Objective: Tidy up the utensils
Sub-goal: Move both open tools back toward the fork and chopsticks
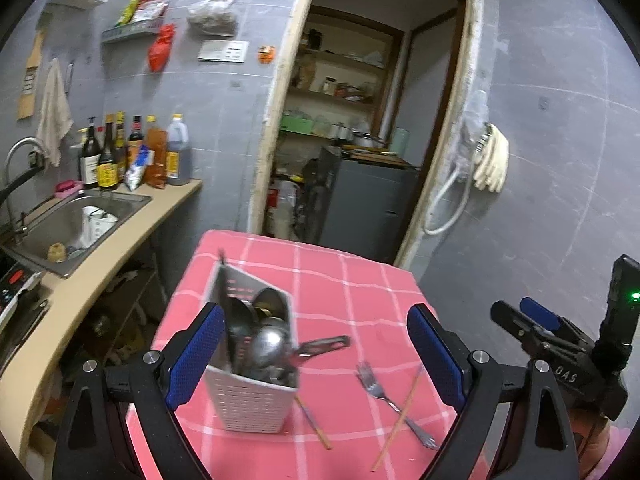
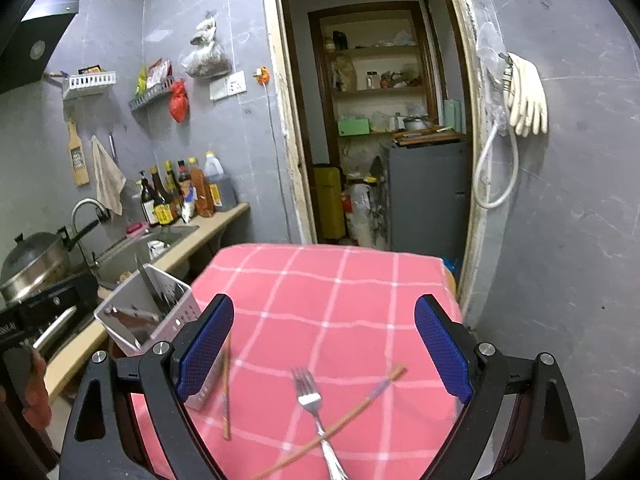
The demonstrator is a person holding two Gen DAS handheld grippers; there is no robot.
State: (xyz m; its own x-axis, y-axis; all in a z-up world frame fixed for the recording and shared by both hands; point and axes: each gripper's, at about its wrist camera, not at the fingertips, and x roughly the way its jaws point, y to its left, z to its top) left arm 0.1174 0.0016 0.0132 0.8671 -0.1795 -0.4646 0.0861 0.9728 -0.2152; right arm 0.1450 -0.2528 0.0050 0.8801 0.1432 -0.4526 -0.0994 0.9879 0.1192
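Nearest, both grippers hang with their jaws spread wide and nothing between them: the left gripper [image 1: 316,356] frames the white holder [image 1: 256,392], the right gripper [image 2: 324,352] looks down on a fork [image 2: 316,408] lying crossed over one chopstick [image 2: 340,420], with a second chopstick [image 2: 226,396] just beside the holder. Farther back the pink checked cloth [image 2: 352,280] is bare. Spoons already fill the holder, so I judge the loose pieces remain; next calls for closing on the fork's thin handle.
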